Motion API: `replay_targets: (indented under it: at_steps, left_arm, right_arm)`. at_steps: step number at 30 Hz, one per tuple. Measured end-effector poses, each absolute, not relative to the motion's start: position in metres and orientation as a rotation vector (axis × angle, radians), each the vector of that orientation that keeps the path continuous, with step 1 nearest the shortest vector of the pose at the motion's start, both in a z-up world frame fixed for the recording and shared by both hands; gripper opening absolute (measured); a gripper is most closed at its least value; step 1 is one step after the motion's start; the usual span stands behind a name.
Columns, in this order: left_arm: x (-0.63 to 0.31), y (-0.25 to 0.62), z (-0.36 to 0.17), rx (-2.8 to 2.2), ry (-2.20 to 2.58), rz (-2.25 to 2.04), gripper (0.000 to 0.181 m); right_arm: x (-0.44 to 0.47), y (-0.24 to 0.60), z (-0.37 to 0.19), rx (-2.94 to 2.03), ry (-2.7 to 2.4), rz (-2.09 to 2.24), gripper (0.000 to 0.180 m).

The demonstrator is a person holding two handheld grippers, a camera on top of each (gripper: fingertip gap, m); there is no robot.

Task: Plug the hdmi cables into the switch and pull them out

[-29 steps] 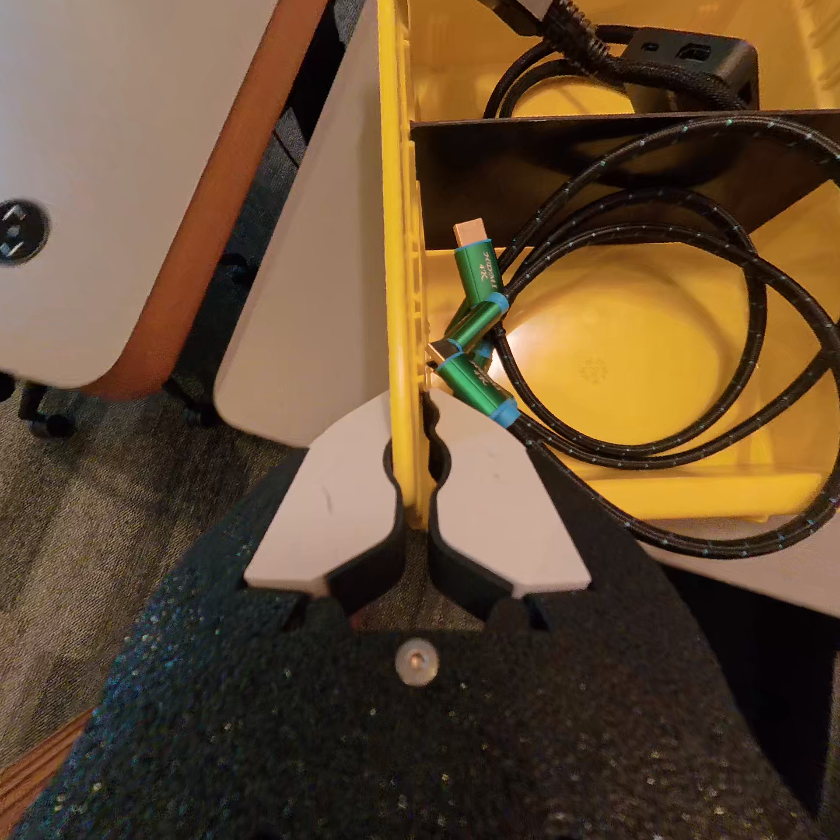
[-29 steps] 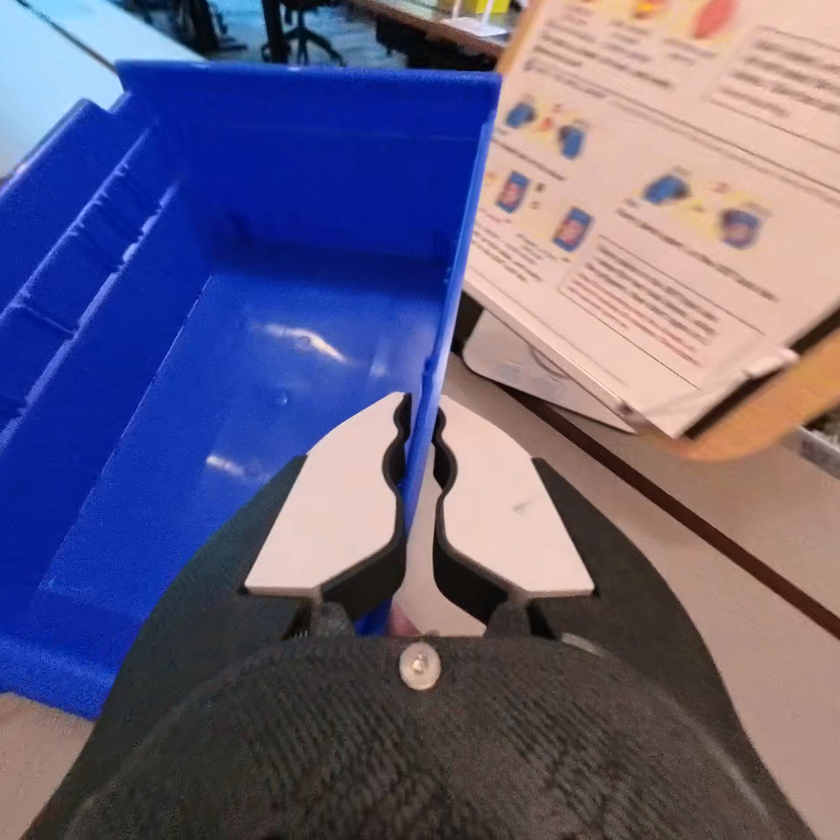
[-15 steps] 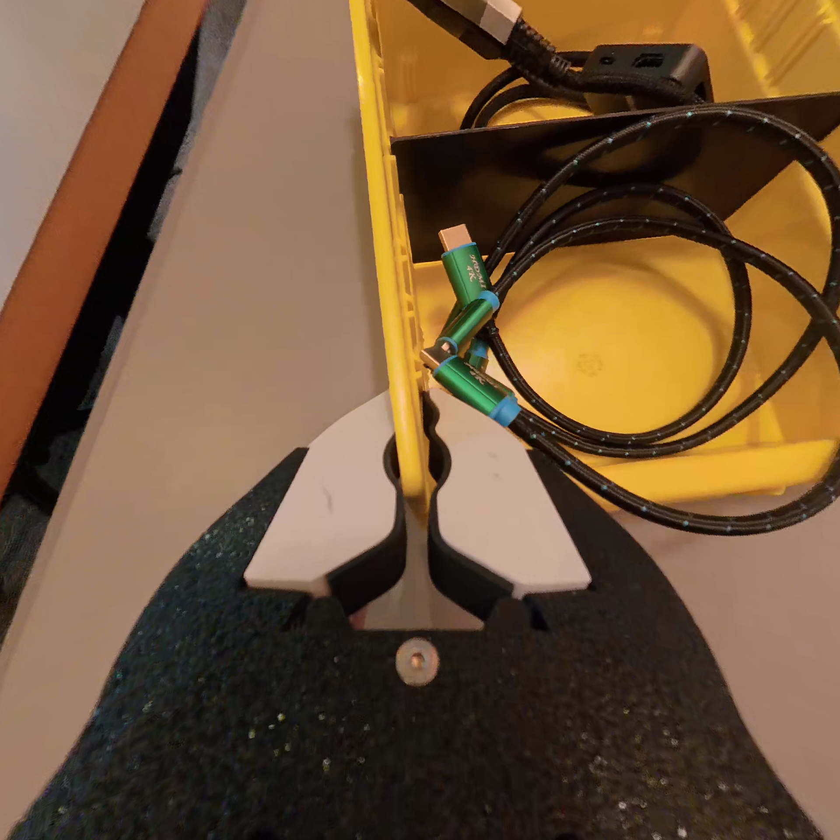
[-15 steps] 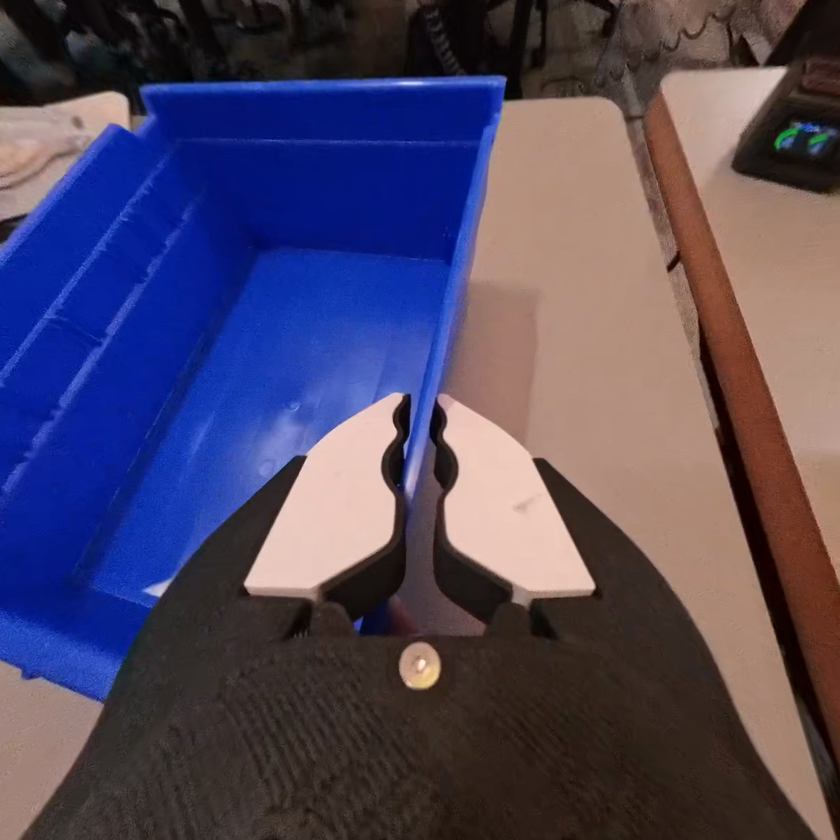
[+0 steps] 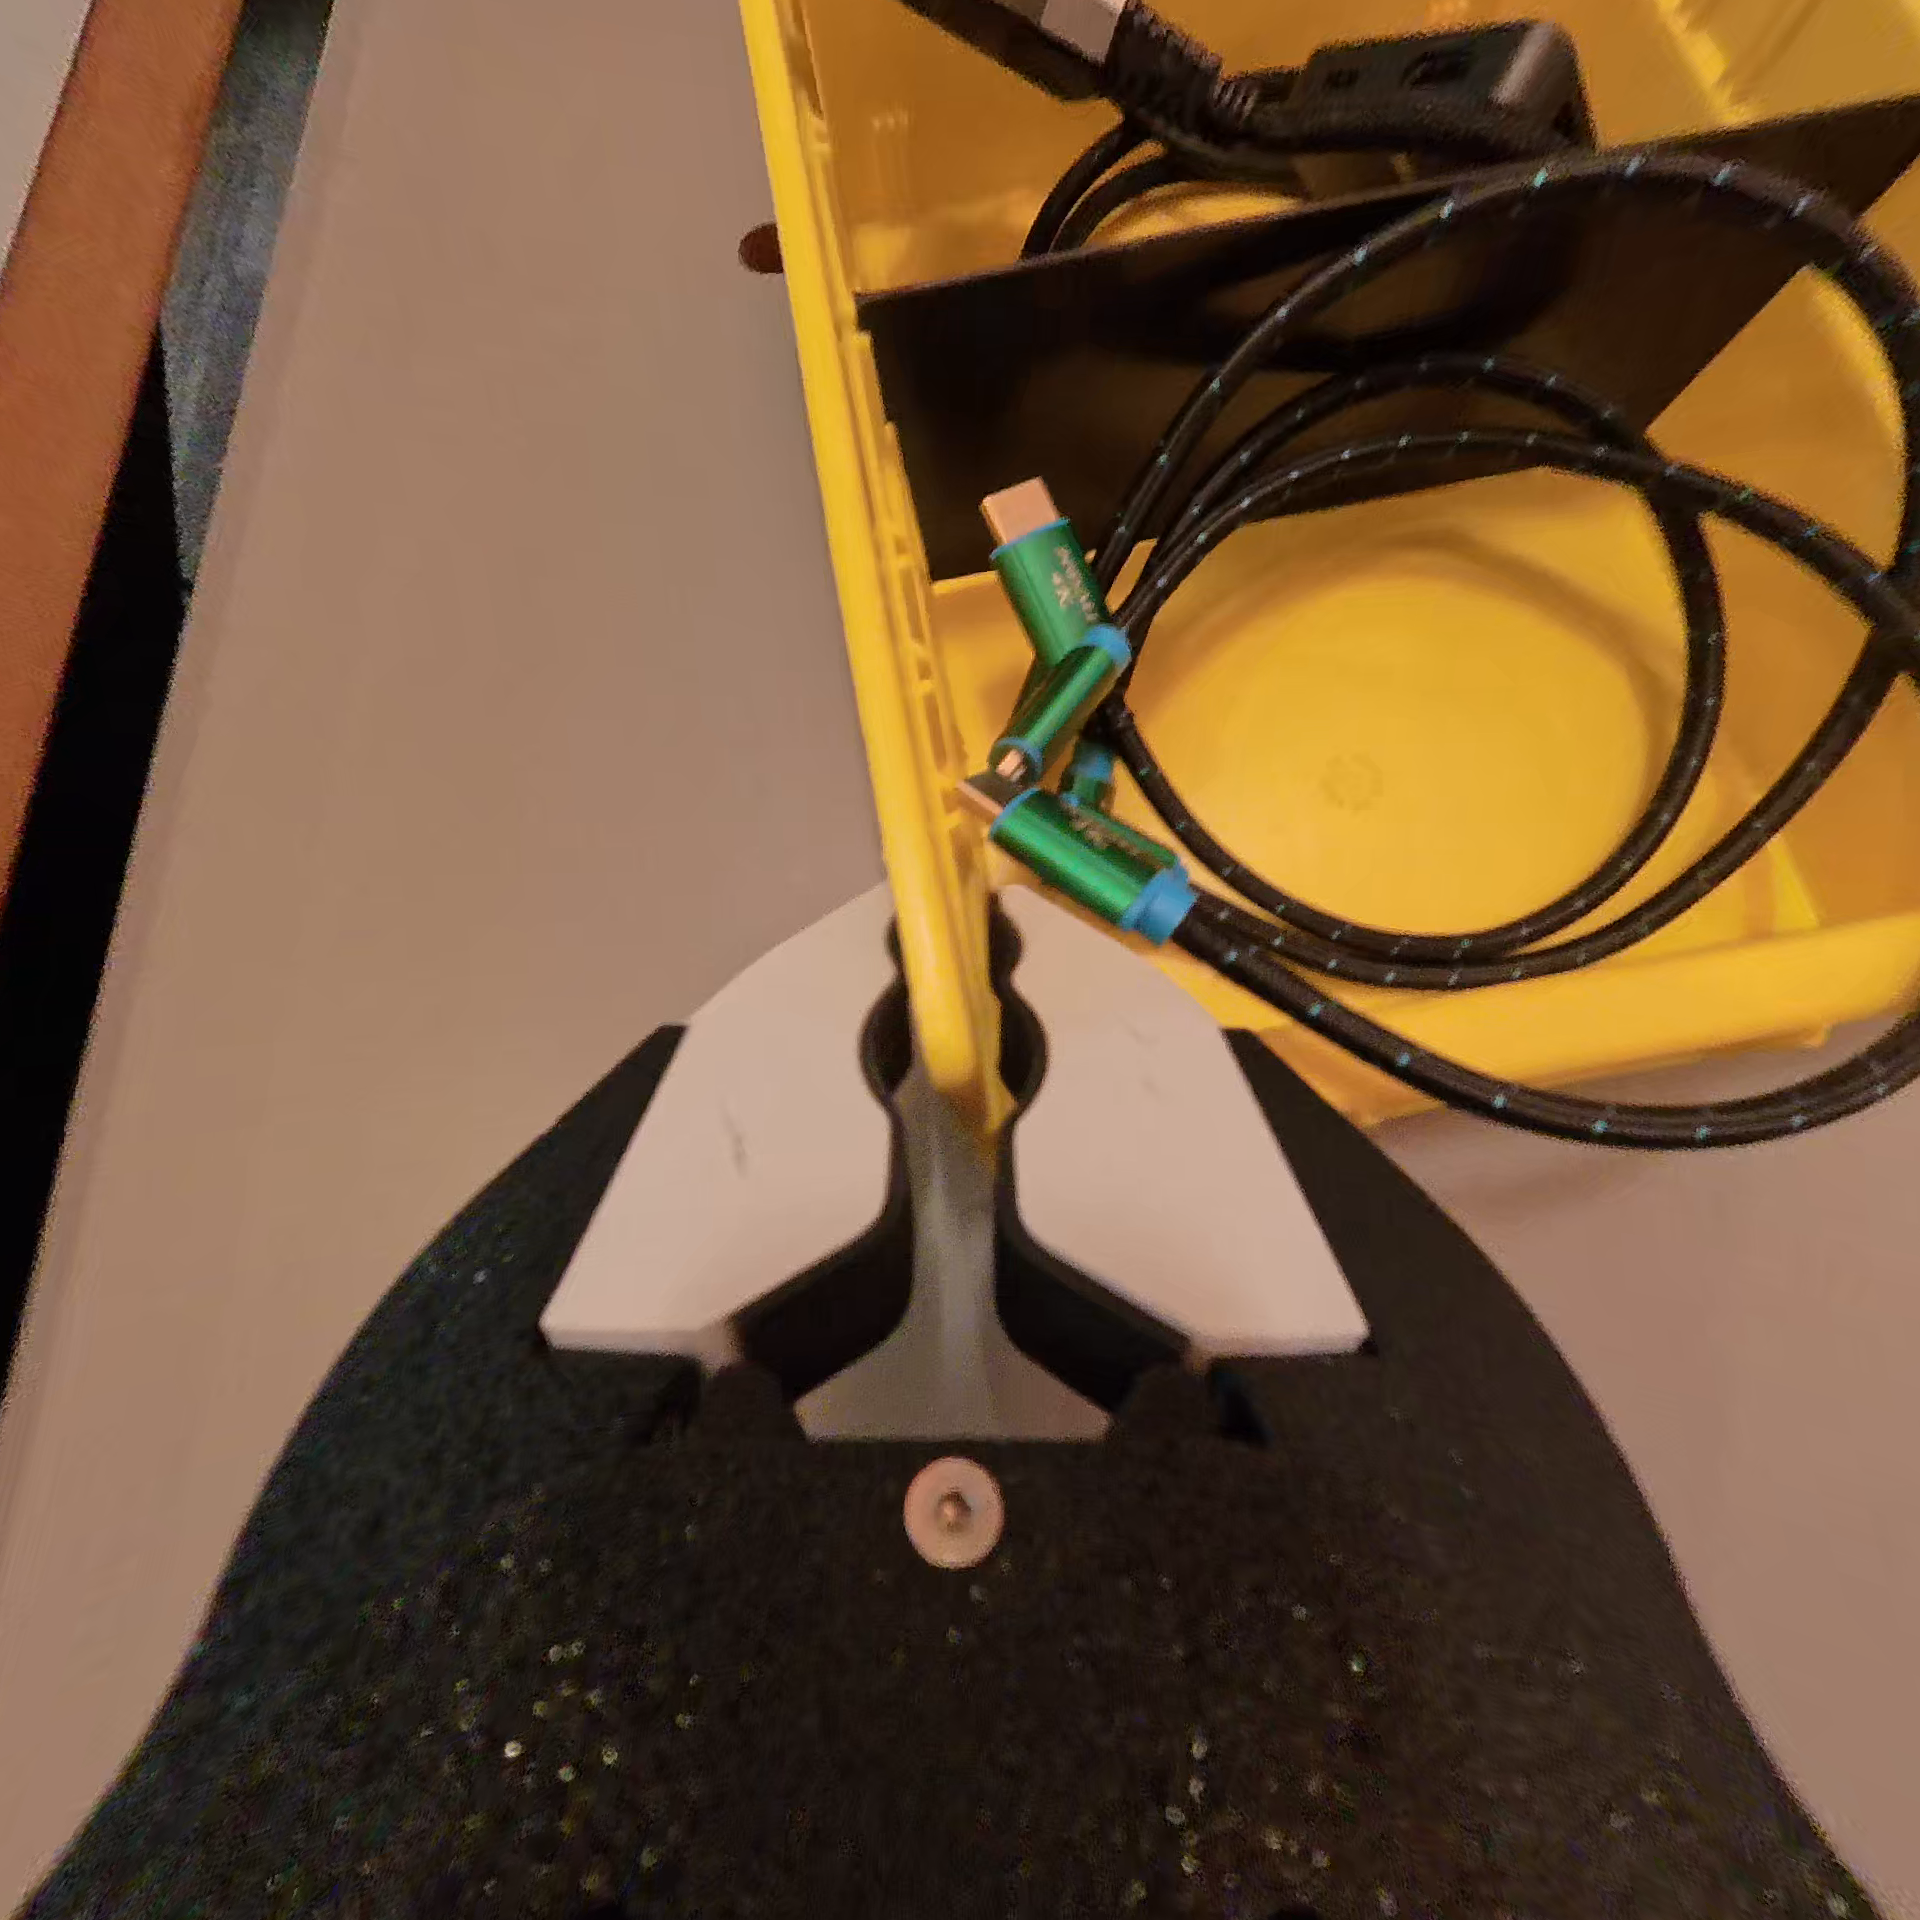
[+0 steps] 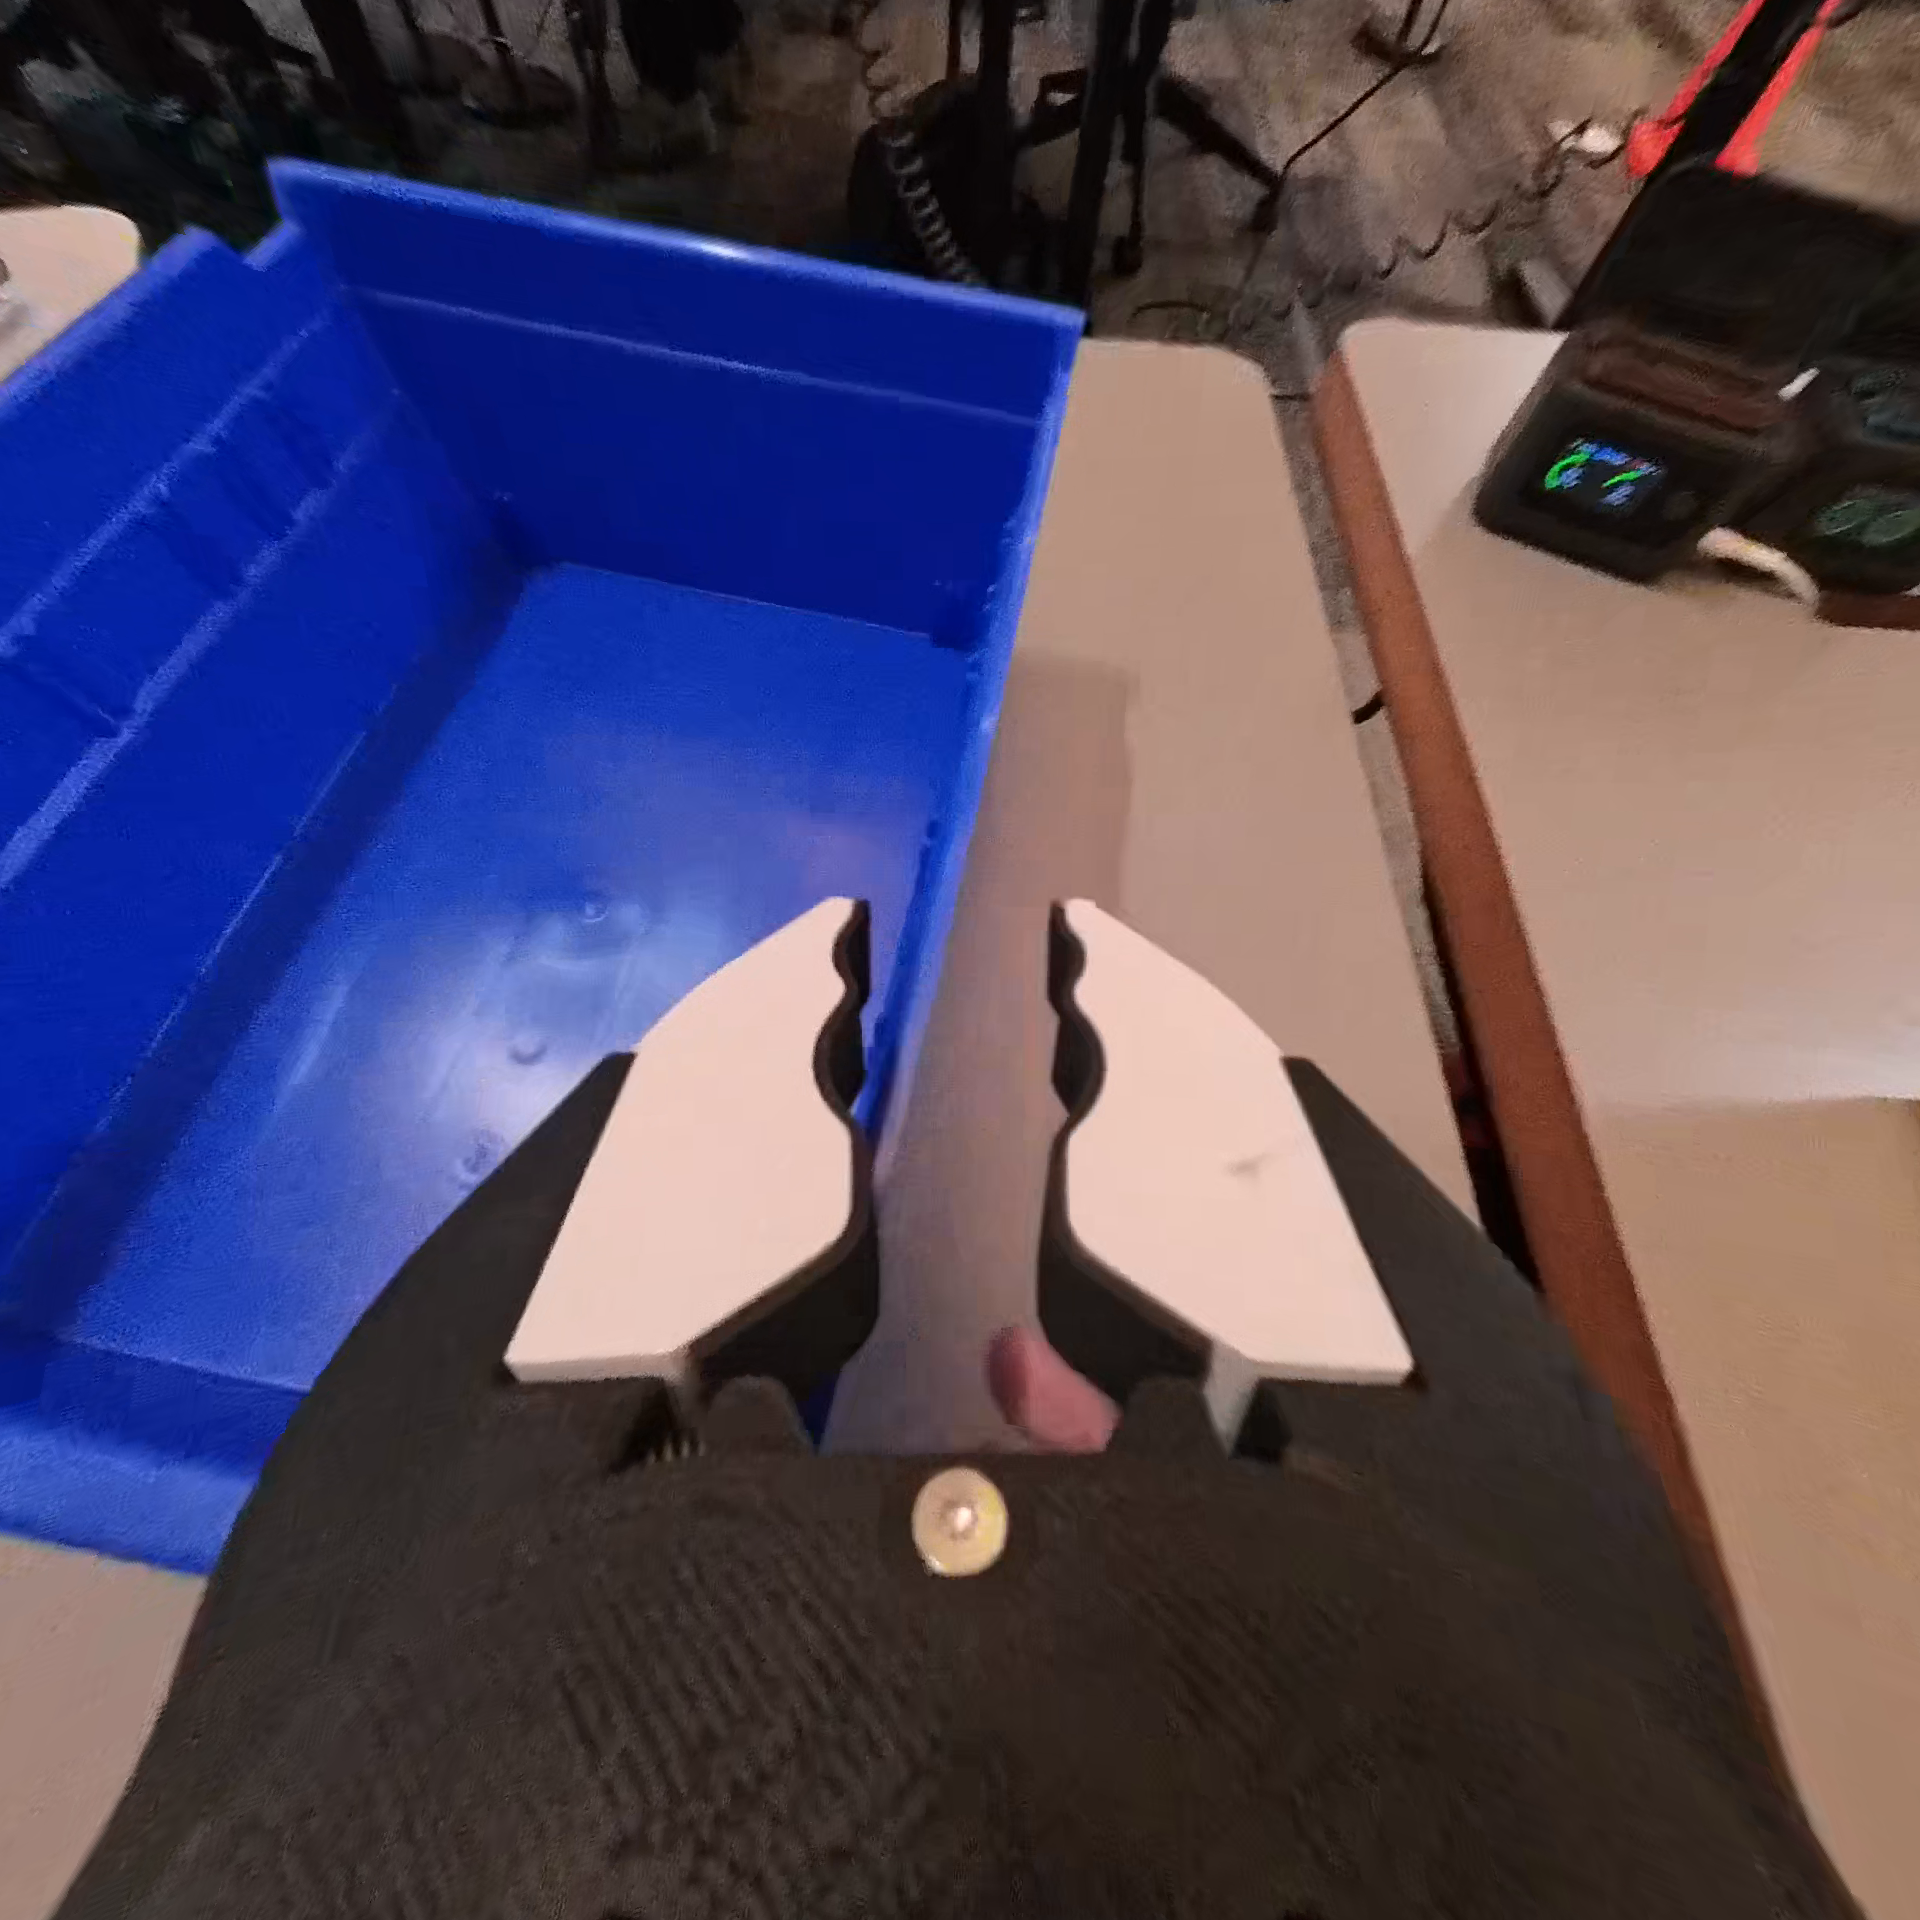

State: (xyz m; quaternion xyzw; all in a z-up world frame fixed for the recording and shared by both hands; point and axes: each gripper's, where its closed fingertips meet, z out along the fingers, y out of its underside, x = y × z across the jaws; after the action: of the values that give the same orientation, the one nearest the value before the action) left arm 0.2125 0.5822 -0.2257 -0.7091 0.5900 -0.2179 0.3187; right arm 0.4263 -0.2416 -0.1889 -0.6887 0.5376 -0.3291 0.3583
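Observation:
The yellow bin (image 5: 831, 416) stands on the grey table. Its near compartment holds coiled black braided HDMI cables (image 5: 1704, 727) with green plugs (image 5: 1091, 852) that have blue collars. Behind a black divider (image 5: 1195, 343), the black switch (image 5: 1455, 73) lies with its own dark cable. My left gripper (image 5: 943, 935) is shut on the yellow bin's left wall, near its front corner. My right gripper (image 6: 956, 914) is open. The right wall of the empty blue bin (image 6: 623, 831) stands between its fingers, close to the left finger (image 6: 707, 1143).
A second table with a brown edge (image 6: 1455, 831) stands close on the right, carrying black devices with lit screens (image 6: 1600, 478). Another brown-edged table (image 5: 83, 416) is at the far left of the yellow bin. Dark stands and cables crowd the floor beyond.
My right gripper has opened and let go of the blue bin's wall. The yellow bin has swung over the table surface, with my left gripper still clamped on its wall.

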Motion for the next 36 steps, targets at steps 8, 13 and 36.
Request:
replay_targets:
  at_steps: [8,13,36]
  left_arm:
    - [0.207,0.581,-0.142,-1.803,1.521,-0.574,0.038]
    - [0.259,0.528,-0.124,-1.924,1.62,-0.905,0.038]
    - [0.411,0.506,-0.202,-2.553,1.967,-0.304,0.06]
  right_arm:
    - [0.348,-0.16,-0.117,-1.711,1.006,-0.943,0.097]
    - [0.326,-0.068,-0.115,-1.662,0.781,-0.703,0.094]
    - [0.327,-0.048,-0.152,-1.784,0.733,-0.598,0.081]
